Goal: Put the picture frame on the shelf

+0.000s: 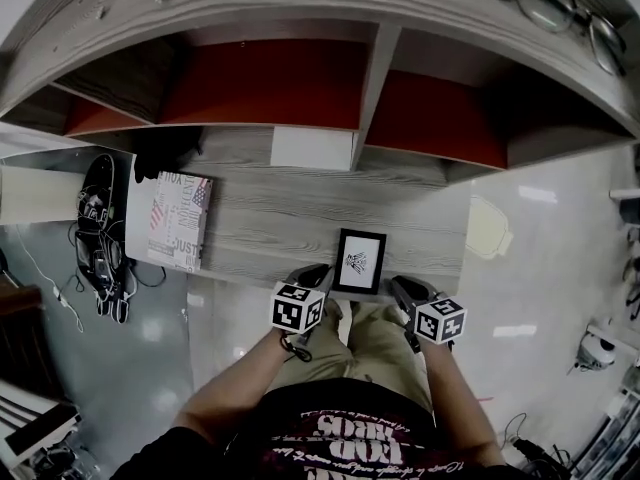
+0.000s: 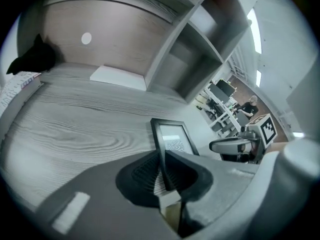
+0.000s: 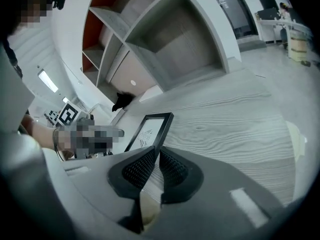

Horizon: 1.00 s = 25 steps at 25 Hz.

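Observation:
A small black picture frame (image 1: 358, 261) with a white print lies near the front edge of the grey wood-grain surface (image 1: 270, 218). My left gripper (image 1: 322, 274) is shut on its left edge, and the edge runs in between the jaws in the left gripper view (image 2: 162, 156). My right gripper (image 1: 395, 286) is shut on its right edge, as the right gripper view shows (image 3: 157, 154). The frame (image 2: 172, 138) (image 3: 147, 130) rests low on the surface. Behind it stands the shelf unit (image 1: 370, 78) with open compartments and red back panels.
A printed book (image 1: 178, 218) lies at the surface's left end beside a black object (image 1: 160, 153). A white block (image 1: 311, 148) sits at the back under the shelf divider. Glasses (image 1: 560, 13) rest on the shelf top. Cables and a headset (image 1: 100, 238) lie on the floor, left.

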Tool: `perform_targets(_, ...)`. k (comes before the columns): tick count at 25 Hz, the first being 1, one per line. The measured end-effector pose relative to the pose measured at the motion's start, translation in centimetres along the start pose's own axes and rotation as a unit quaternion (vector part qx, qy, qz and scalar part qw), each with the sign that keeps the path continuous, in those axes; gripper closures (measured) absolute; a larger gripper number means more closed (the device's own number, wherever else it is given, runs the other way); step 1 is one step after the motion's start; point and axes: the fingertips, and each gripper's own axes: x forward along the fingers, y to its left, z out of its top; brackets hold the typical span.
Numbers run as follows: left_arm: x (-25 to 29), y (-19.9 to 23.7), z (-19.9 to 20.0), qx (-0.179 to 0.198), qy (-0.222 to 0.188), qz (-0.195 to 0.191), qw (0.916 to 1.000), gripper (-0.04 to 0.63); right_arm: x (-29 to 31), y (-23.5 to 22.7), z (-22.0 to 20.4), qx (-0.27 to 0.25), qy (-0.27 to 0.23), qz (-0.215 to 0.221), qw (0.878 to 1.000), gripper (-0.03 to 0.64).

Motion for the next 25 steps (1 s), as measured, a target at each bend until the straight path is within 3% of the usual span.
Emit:
perform_targets(5,1.1,-1.5,-1.2,-0.025,-0.001,-0.037,0.999,0.491,1.4,1.1,-1.6,-0.008,0.035,0.013,0.999,0.494)
perform_targets(10,2.0,-1.5,-2.5,-0.009,0.024,-0.037,0.999,0.452,3.1,1.1,-1.7,-0.011,0.043,-0.006,0.999,0.454)
perform_targets(14,2.8,-1.8,-3.0,0.005,0.033,-0.039,0.9987,0.434,3.6,0.8,-1.6,-0.022,0.043,-0.03,0.998,0.471)
perform_targets(19,2.9,-1.6,-3.1,0.02,0.038,-0.02,0.9989,0.439,4.0,1.1,-1.4,-0.012,0.04,-0.05,0.998,0.468)
perform_targets(22,3.1,-1.0,-3.1,0.026,0.047,0.0,0.9986,0.494,4.6,1.5,-1.6,-0.021,0.053,-0.068,0.996,0.457)
perform_targets(25,3.1,-1.0,-3.0,0.022,0.046,-0.004,0.9987,0.499,4.7,1.2,-1.7,-0.038,0.072,-0.098,0.992,0.485)
